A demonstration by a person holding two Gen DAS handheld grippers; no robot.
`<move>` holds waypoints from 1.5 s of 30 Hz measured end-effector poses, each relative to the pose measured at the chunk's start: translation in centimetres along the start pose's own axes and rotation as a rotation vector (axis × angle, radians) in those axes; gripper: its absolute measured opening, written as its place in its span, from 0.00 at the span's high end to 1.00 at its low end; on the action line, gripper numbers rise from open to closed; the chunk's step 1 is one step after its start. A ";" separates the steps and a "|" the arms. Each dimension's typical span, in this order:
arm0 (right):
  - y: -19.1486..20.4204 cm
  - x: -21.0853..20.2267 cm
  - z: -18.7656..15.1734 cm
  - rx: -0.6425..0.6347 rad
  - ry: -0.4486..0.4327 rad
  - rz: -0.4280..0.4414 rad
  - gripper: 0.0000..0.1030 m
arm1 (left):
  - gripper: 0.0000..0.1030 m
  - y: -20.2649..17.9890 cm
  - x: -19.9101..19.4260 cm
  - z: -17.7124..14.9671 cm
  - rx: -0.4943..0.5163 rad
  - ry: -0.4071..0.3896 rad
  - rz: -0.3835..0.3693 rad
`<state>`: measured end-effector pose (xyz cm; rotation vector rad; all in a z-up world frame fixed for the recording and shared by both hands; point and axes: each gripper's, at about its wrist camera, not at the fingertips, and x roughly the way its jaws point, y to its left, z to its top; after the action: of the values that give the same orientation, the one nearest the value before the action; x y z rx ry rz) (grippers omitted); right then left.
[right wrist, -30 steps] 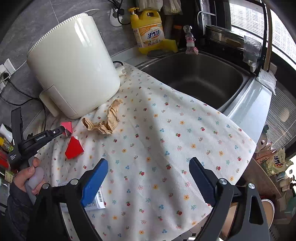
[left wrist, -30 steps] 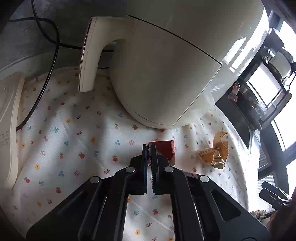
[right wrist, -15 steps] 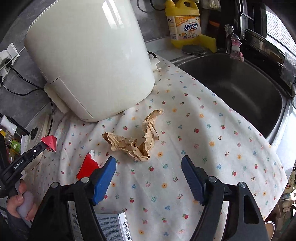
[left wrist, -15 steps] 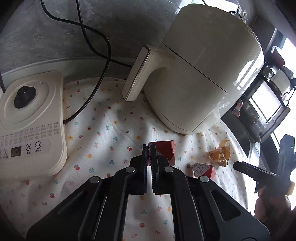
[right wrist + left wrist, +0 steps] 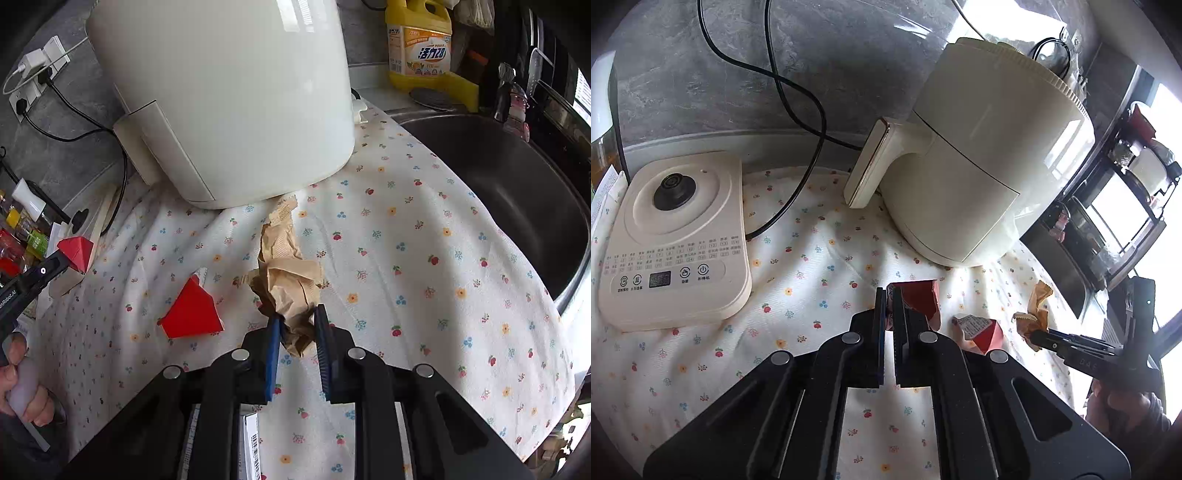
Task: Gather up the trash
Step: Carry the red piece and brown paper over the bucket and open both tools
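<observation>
From the left wrist, the left tool (image 5: 890,314) stays clamped on a red carton scrap (image 5: 918,297), now lifted clear of the floral cloth on the tabletop (image 5: 812,266) and drawn back from the white air fryer (image 5: 979,166), so one piece of trash is collected. From the right wrist, the right tool (image 5: 298,325), wide apart a second ago, is closing on the near end of the crumpled brown paper (image 5: 286,273), its long axis pointing away toward the fryer; a second red scrap (image 5: 192,314) lies just left.
</observation>
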<state>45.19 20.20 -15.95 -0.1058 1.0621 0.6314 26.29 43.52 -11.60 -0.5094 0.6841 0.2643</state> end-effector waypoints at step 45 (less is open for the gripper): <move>-32.8 -27.9 -35.6 0.518 -0.091 -0.264 0.49 | 0.96 -42.3 -0.5 -27.8 0.401 0.309 -0.388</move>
<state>25.68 -32.10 -17.34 0.2293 1.0709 0.1104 27.71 -6.99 -14.38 -0.2893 0.8950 -0.3195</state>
